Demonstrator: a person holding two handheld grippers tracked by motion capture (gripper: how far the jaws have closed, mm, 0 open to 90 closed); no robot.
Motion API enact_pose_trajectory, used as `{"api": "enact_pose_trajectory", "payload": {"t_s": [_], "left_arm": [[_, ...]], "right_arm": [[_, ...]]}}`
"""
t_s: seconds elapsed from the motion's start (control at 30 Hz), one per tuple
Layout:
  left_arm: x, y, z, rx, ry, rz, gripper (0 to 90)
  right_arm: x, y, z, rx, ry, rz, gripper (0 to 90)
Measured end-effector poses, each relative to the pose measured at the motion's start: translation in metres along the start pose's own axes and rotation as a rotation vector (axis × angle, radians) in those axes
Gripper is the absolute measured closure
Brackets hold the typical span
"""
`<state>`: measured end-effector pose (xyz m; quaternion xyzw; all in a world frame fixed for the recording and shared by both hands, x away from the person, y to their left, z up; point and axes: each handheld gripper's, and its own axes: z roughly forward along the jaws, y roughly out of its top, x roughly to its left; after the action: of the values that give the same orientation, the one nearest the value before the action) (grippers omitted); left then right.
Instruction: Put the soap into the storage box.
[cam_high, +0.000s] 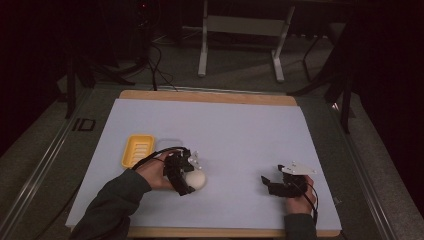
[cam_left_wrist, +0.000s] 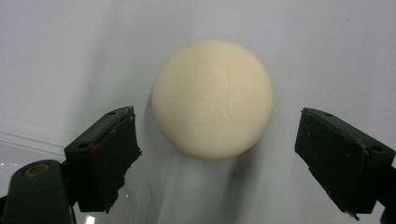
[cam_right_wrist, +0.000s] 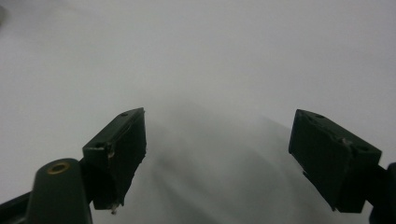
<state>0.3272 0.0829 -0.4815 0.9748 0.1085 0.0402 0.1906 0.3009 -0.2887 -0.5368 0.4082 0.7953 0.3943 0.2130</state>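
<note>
Now both claws gape wide: left claw (cam_left_wrist: 217, 154) flanks the cream soap (cam_left_wrist: 212, 98) untouched, right claw (cam_right_wrist: 233, 158) empty.

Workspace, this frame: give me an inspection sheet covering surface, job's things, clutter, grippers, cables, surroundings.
Surface: white sheet over a wooden board, flat.
Job's things: cream soap lying on the sheet; yellow soap dish to its left, apart from it.
Clutter: a clear plastic piece by the left hand-held gripper; what it is cannot be told.
Grippers: left hand-held gripper open, pads either side of the soap without touching it; right hand-held gripper open, nothing between its jaws.
Cables: black cable looping from the left hand-held gripper; more cables on the floor behind.
Surroundings: dark room, white stand legs beyond the table.
</note>
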Motion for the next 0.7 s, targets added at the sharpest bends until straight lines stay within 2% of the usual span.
{"api": "enact_pose_trajectory", "payload": {"t_s": [0.13, 0.7], "left_arm": [[0.0001, 0.003, 0.0025, 0.005, -0.009, -0.002, 11.3], [0.0026, 0.0101, 0.0093, 0.035, -0.014, 0.016, 11.1]], "right_arm": [[0.0001, 0.0, 0.0001, 0.001, -0.001, -0.002, 18.8], [0.0003, 0.0001, 0.0001, 0.002, 0.0, -0.004, 18.8]]}}
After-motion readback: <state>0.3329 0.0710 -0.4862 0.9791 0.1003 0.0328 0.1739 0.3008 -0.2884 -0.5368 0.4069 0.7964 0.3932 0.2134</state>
